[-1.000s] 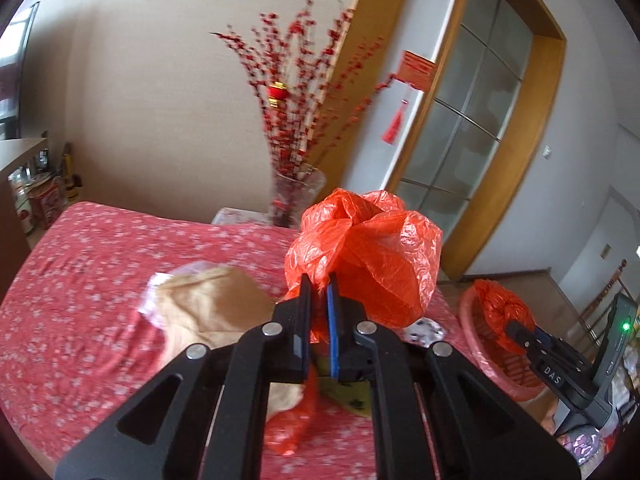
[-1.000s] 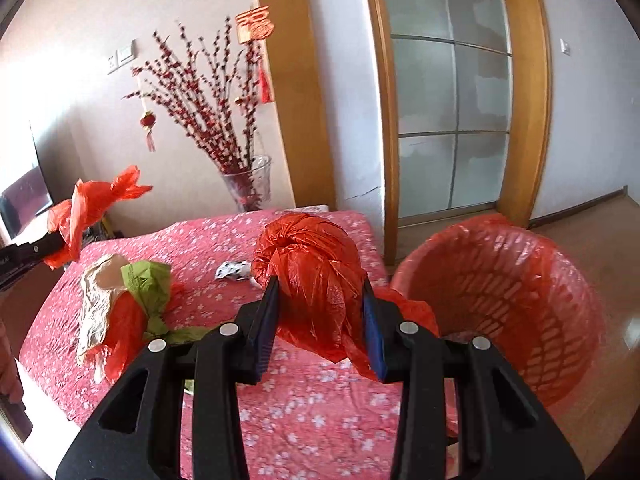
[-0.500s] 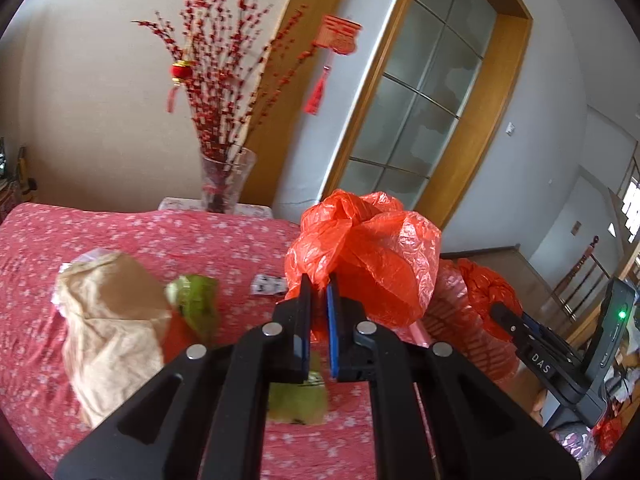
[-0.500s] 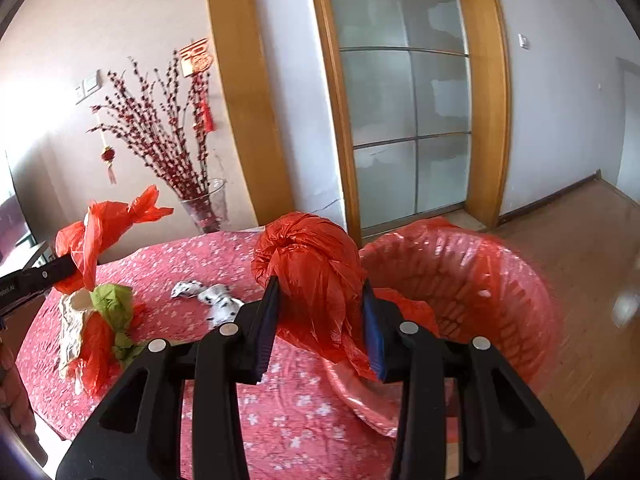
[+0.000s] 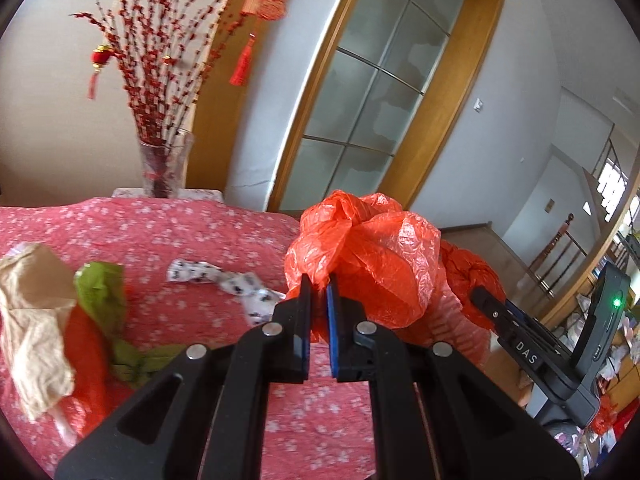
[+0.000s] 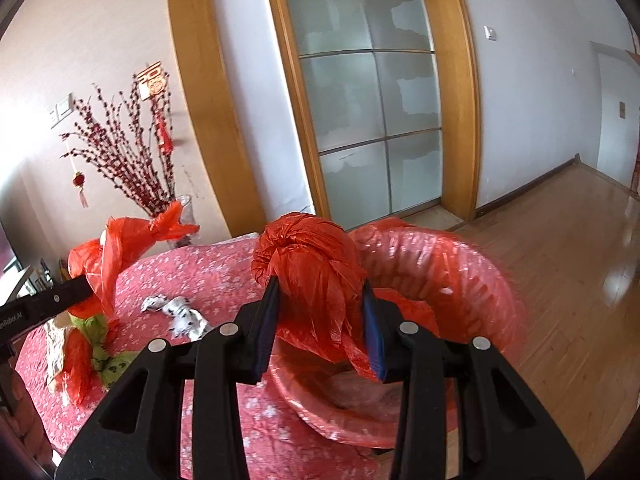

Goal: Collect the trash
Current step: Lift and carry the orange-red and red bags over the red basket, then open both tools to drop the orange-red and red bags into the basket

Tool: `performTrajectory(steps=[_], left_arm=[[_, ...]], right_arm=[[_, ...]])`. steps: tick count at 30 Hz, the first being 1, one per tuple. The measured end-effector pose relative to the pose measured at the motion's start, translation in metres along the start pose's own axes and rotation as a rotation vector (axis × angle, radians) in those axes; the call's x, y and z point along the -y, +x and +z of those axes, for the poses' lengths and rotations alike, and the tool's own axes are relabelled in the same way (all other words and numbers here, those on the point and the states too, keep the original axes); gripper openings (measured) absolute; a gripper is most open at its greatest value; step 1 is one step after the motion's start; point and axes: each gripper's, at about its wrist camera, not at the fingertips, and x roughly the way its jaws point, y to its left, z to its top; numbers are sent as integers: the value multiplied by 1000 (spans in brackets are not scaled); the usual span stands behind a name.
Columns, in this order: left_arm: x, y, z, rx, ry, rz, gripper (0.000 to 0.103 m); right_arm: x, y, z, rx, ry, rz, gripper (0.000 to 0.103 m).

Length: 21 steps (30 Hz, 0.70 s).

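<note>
My left gripper is shut on a crumpled orange plastic bag, held above the red flowered tablecloth. My right gripper is shut on a balled red plastic bag, held over the near rim of the red bin lined with red plastic. On the cloth lie a black-and-white wrapper, a green paper scrap, a tan paper bag and a red wrapper. The left gripper with its bag also shows in the right wrist view.
A glass vase of red-berry branches stands at the table's far edge. A glass door in a wooden frame is behind the bin, with wood floor to the right. The right gripper's body is at the left view's right.
Both grippers have swung right with their bags. The right gripper's red bag moved from above the table to over the bin. The wrapper and green scrap came into the left view.
</note>
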Motion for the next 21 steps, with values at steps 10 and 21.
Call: performTrajectory(steps=[10,21], left_arm=[[39,34,-3,-46,26,-75,8],[74,84,-6,-119,16,-158,9]], right_arm=[[38,-3,8,29,67,-67,39],[71,2,19,49,148,-107,43]])
